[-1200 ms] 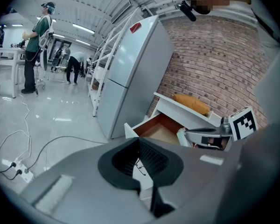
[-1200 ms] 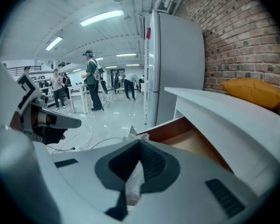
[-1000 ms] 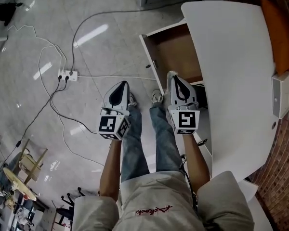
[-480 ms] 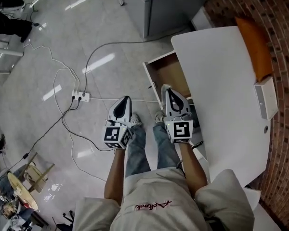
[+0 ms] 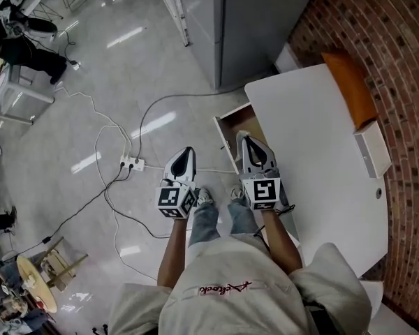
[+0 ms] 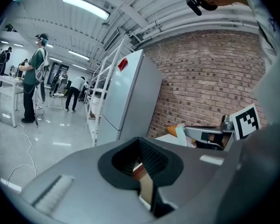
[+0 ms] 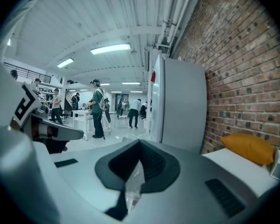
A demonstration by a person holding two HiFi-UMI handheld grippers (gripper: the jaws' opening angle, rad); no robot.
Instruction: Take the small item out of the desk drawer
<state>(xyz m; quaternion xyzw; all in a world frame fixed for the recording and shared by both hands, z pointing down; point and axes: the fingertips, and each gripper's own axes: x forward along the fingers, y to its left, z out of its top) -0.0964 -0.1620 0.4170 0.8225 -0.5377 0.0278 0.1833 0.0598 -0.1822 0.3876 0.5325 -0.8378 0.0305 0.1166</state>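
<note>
The right gripper (image 7: 136, 163) pinches a clear packet (image 7: 133, 188). Beyond stand a grey cabinet (image 7: 182, 106), a brick wall (image 7: 242, 69) and an orange cushion (image 7: 249, 147) on the white counter (image 7: 235, 168).

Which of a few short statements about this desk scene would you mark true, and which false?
1. The desk drawer is open. True.
2. The right gripper is empty. False: it is shut on a small clear bag.
3. An orange cushion lies on the desk. True.
4. The power strip sits on the desk. False: it lies on the floor.
</note>
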